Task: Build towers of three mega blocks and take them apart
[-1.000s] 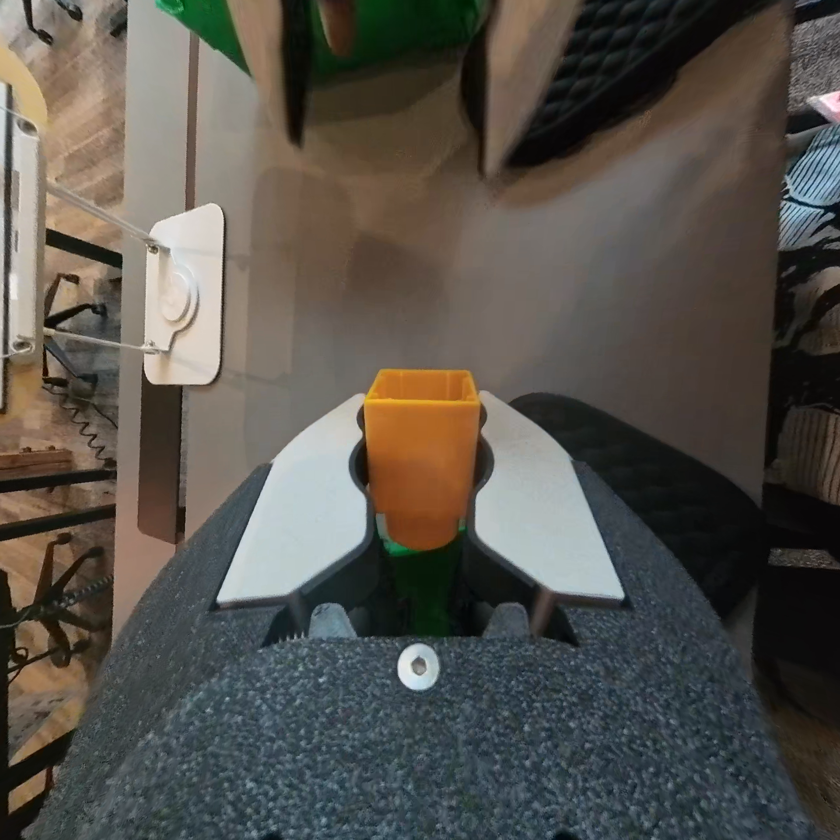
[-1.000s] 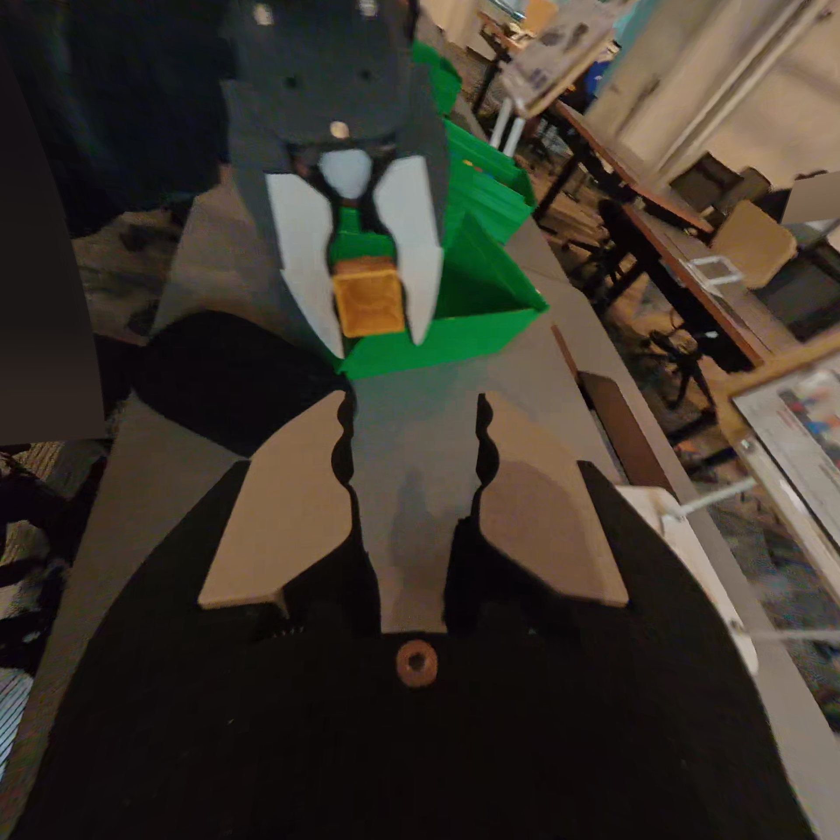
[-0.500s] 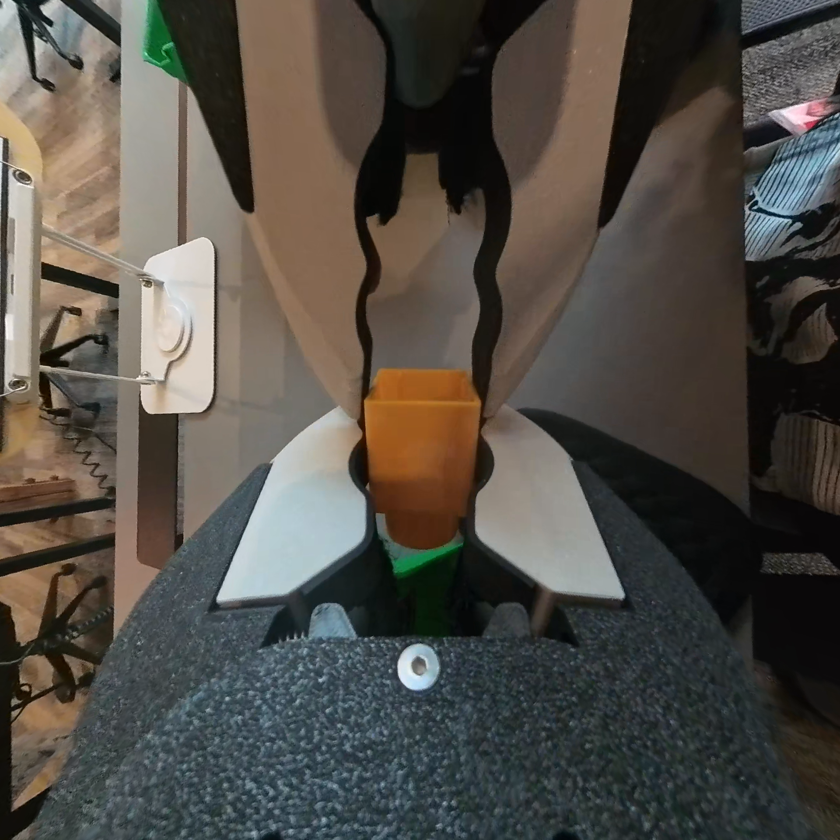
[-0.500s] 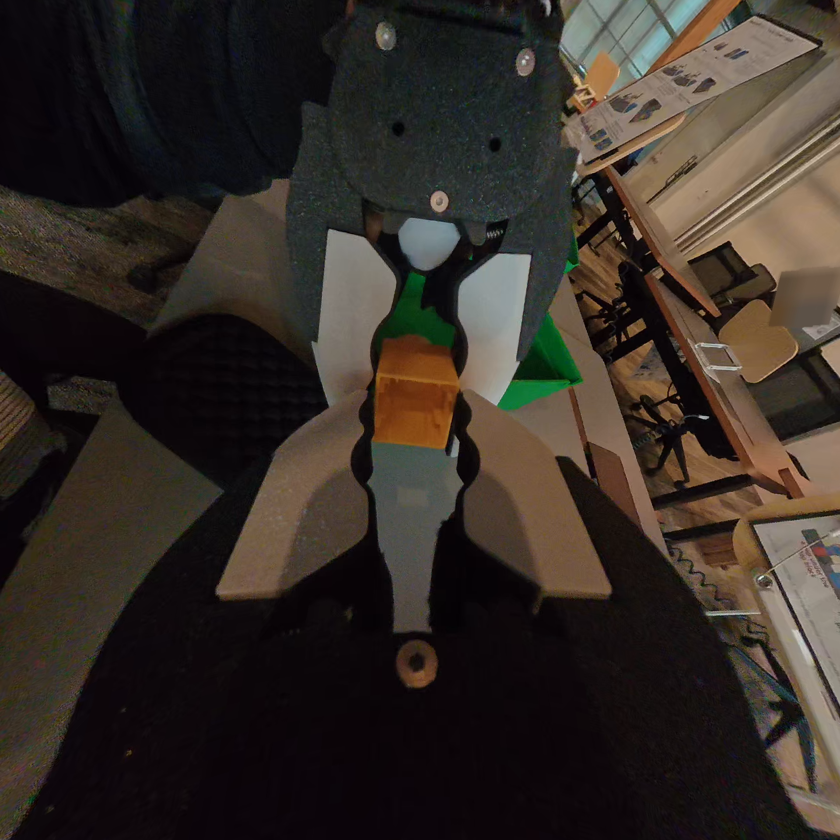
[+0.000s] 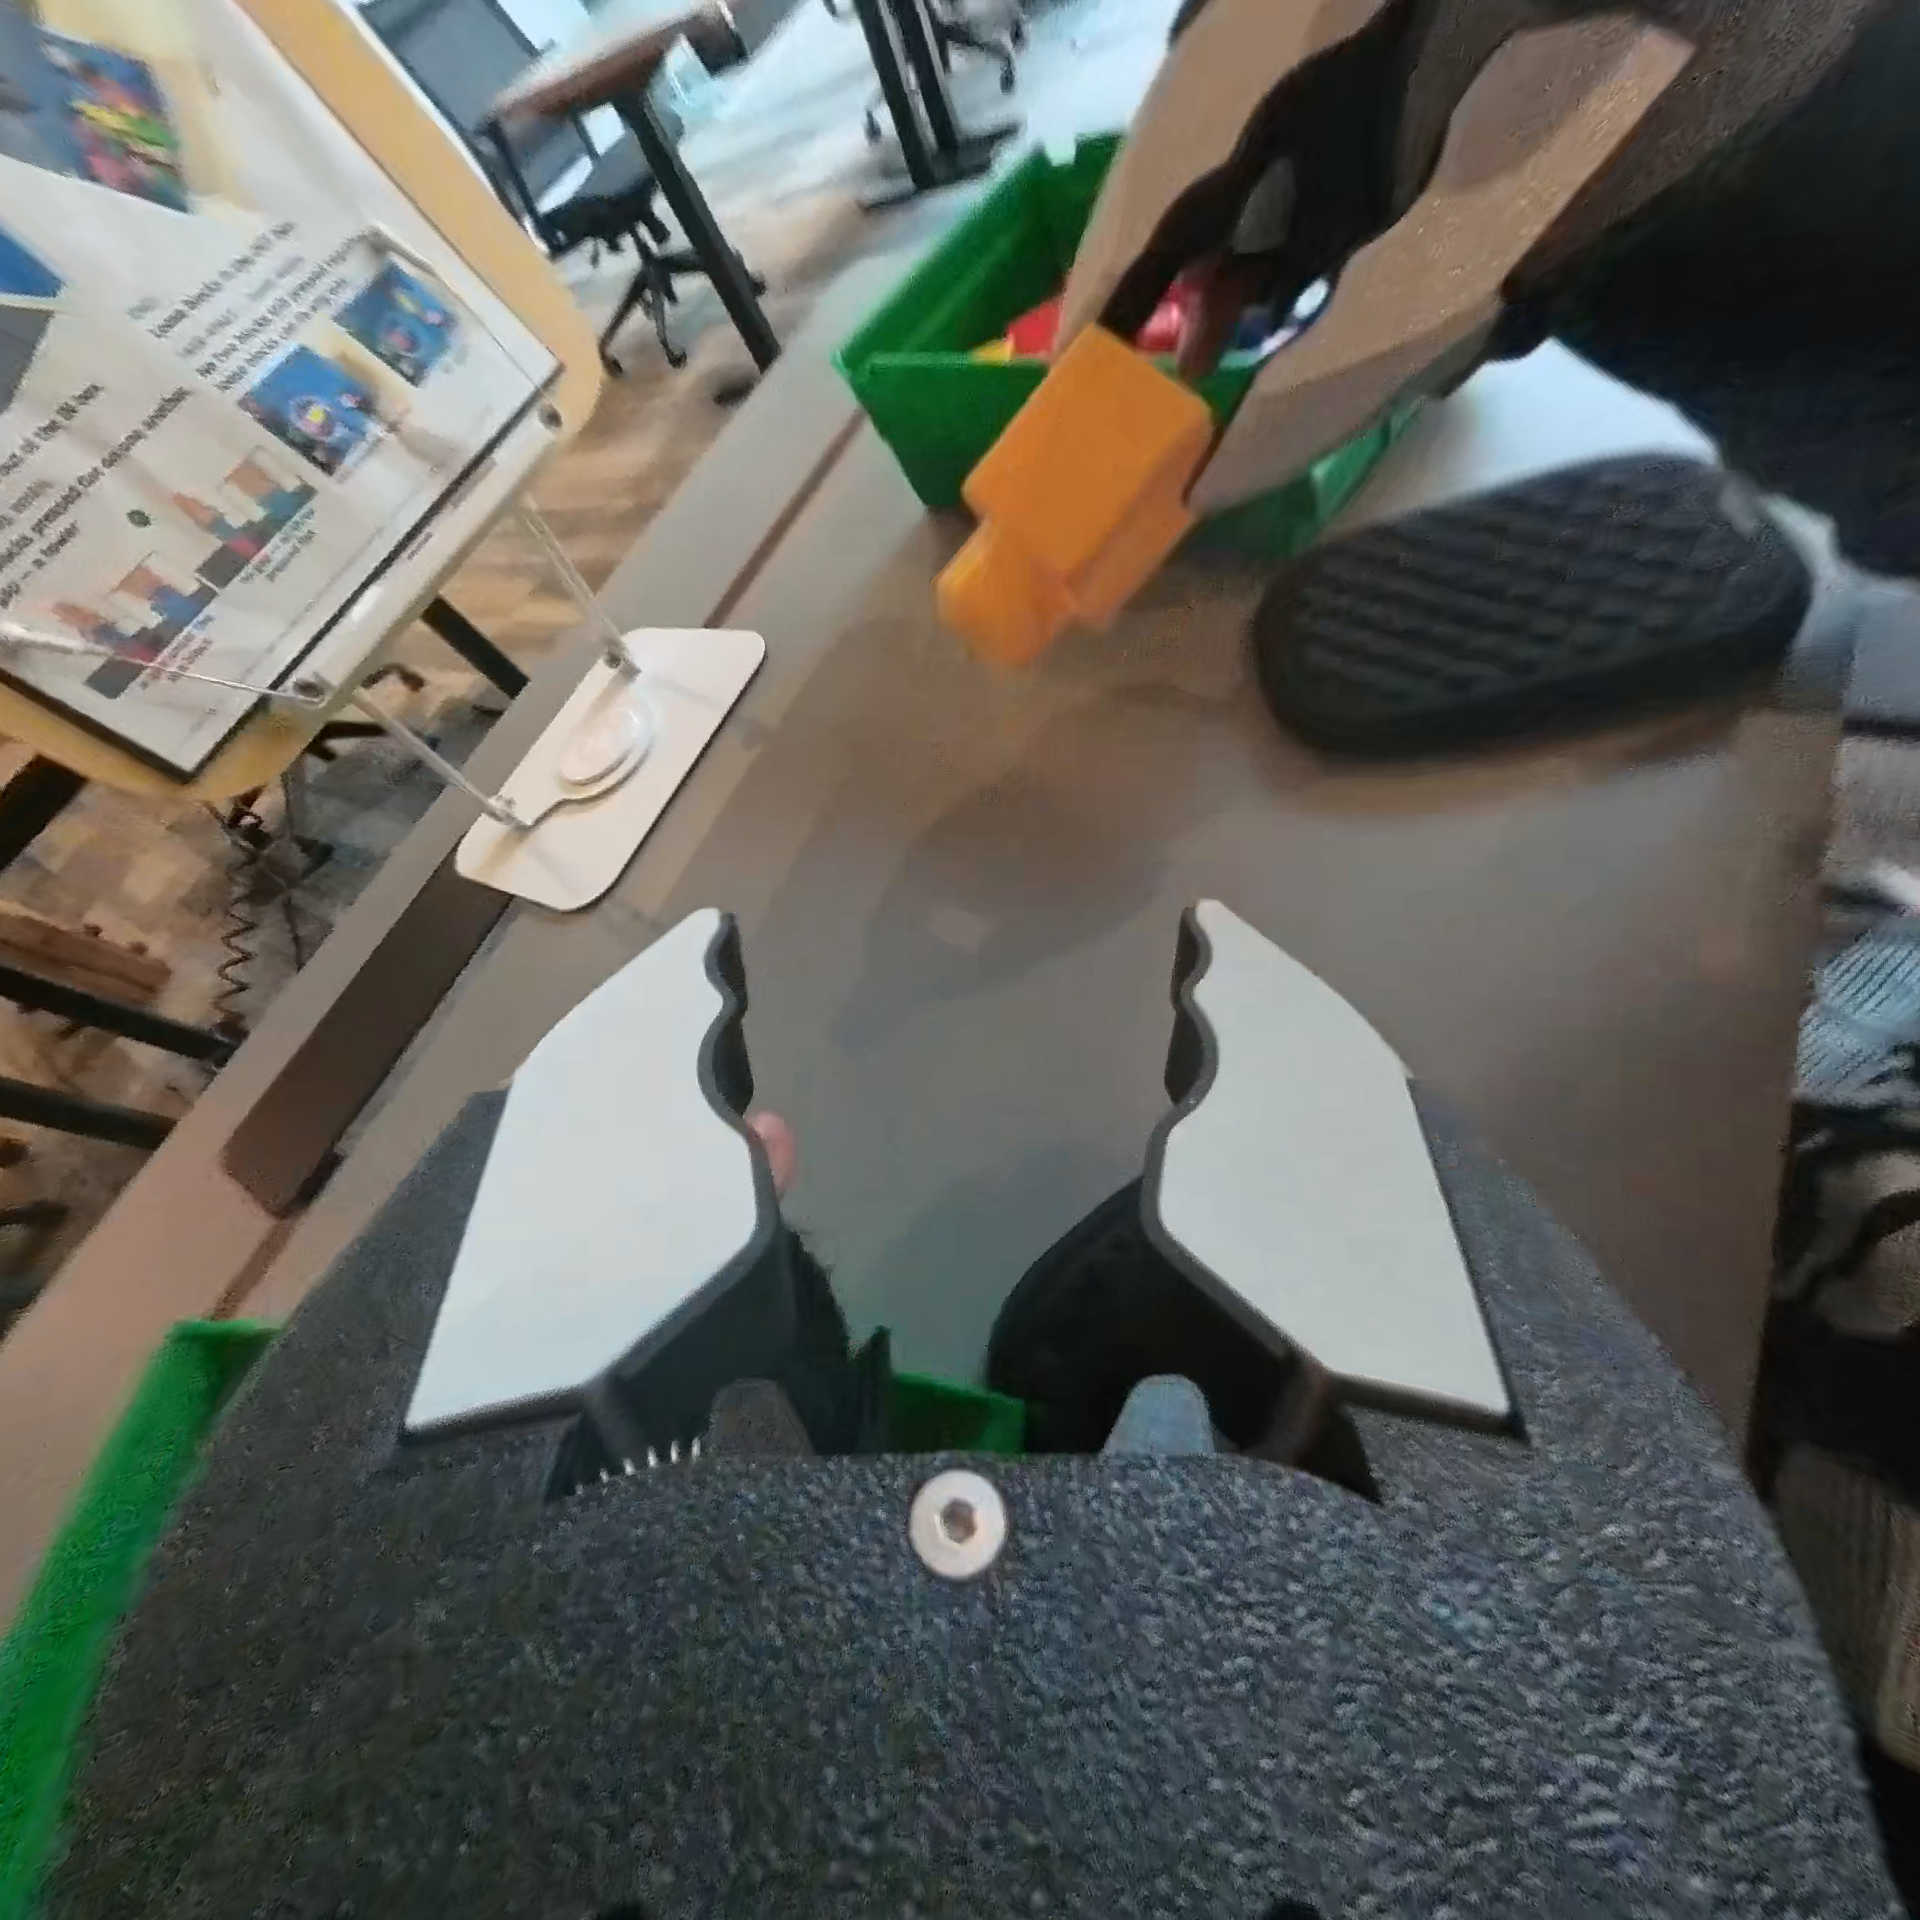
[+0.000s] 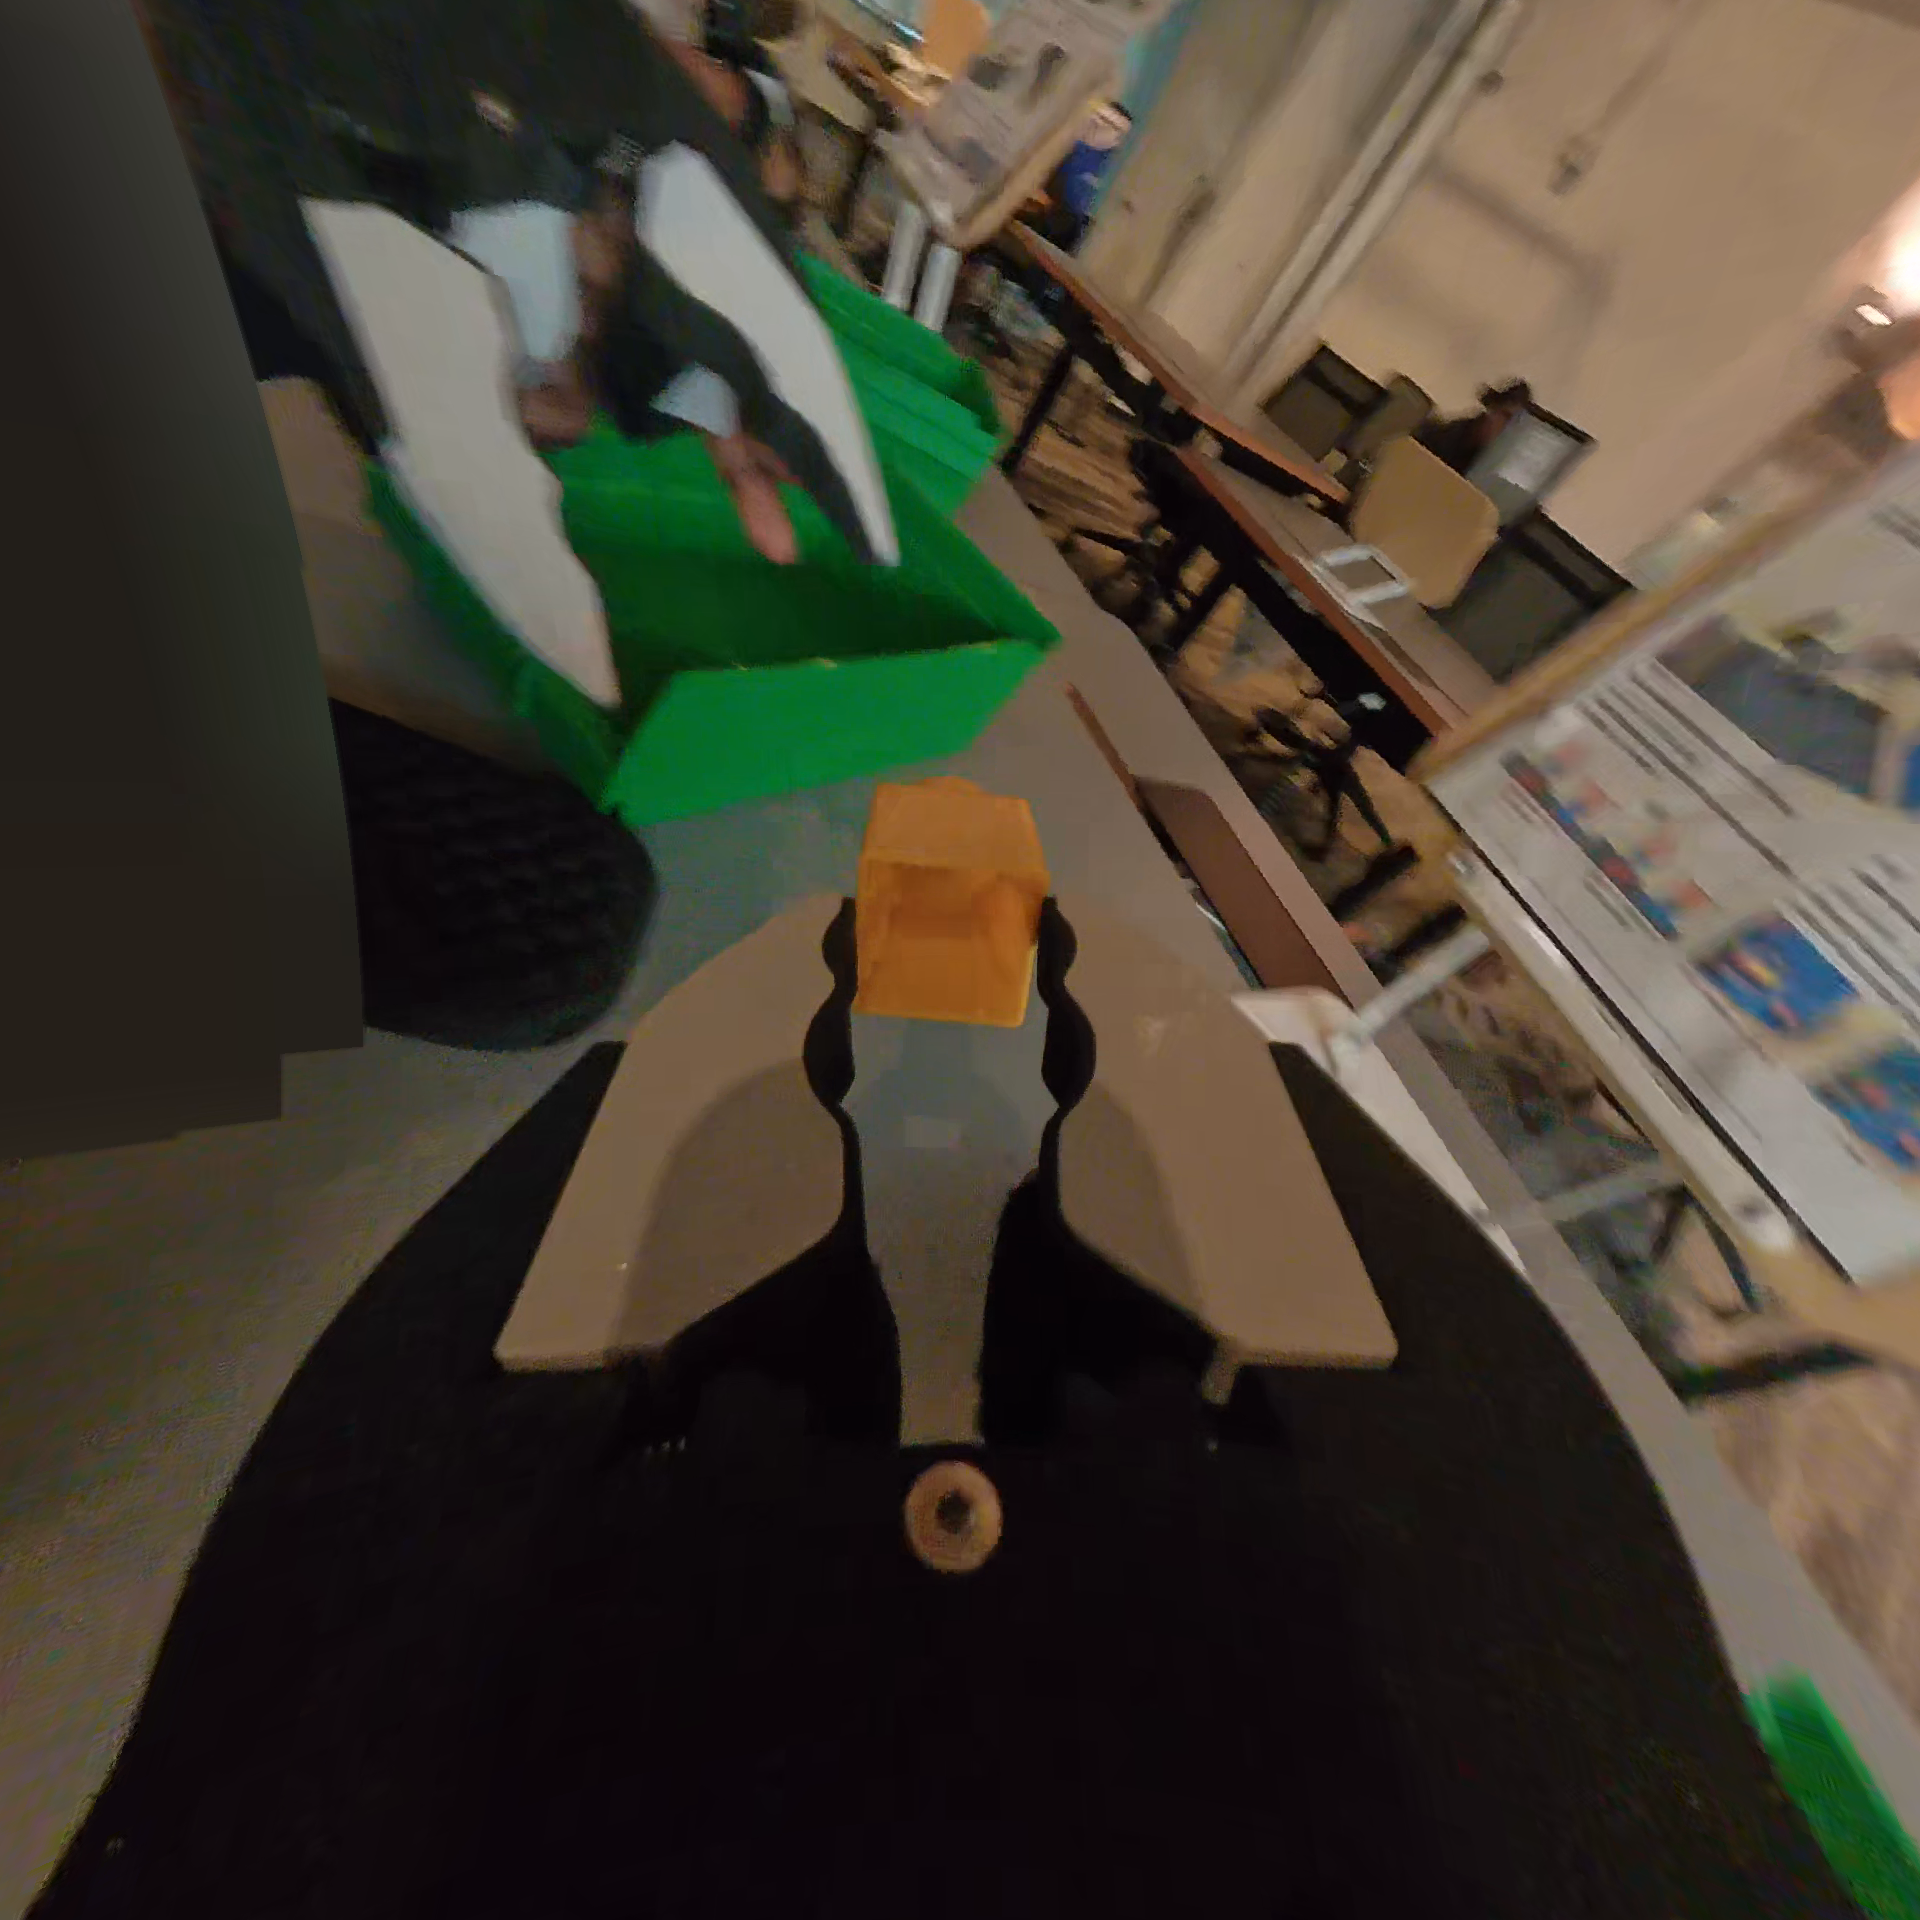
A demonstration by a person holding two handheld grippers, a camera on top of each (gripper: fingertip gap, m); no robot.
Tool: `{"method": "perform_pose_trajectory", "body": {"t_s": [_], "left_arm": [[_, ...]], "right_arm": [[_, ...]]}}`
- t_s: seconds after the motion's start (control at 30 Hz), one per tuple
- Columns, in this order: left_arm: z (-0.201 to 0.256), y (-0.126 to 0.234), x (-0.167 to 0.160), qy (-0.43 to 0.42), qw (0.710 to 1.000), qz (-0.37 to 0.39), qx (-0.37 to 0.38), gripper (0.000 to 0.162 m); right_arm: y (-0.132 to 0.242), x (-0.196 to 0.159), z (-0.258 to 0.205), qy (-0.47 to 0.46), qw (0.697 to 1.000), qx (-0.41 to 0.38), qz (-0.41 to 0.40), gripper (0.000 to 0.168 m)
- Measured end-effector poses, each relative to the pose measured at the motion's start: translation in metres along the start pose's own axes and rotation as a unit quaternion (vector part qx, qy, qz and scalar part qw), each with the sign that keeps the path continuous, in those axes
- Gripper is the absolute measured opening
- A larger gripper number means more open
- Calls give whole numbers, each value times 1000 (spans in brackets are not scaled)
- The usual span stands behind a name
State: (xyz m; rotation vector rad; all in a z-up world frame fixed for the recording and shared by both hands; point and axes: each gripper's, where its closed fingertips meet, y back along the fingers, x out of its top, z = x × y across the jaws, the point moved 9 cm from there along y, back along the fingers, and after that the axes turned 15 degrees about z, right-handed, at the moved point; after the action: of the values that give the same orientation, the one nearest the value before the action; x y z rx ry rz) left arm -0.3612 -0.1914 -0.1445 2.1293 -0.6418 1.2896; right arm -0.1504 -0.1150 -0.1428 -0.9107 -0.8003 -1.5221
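The orange block (image 6: 951,914) is gripped at the tips of the right claw (image 6: 948,940), above the grey table (image 5: 1039,831). The left claw (image 5: 956,997) is spread wide, nothing held. The contents of the green bin (image 5: 935,416) are mostly hidden behind the right claw.

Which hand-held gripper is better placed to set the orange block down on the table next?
Right. The right hand-held gripper is shut on the orange block above the grey table. The left hand-held gripper is open and empty, so it would first have to take the block.
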Motion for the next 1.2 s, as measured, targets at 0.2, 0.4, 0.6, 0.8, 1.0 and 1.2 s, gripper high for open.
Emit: {"method": "perform_pose_trajectory", "body": {"t_s": [0.2,0.4,0.6,0.8,1.0,1.2], "left_arm": [[12,13,-13,91,991,95,34,85],[15,35,-21,184,951,209,133,85],[14,58,-28,280,904,288,146,108],[14,68,-30,279,894,316,153,110],[16,74,-31,259,898,312,169,108],[19,73,-42,218,922,248,201,108]], "right_arm": [[81,-22,43,-23,979,-184,-80,33],[151,-55,71,-52,920,-338,-192,33],[175,-97,77,-98,888,-379,-241,33],[178,-120,78,-118,874,-389,-265,33],[181,-136,77,-128,857,-394,-306,34],[182,-145,72,-151,846,-382,-339,34]]}}
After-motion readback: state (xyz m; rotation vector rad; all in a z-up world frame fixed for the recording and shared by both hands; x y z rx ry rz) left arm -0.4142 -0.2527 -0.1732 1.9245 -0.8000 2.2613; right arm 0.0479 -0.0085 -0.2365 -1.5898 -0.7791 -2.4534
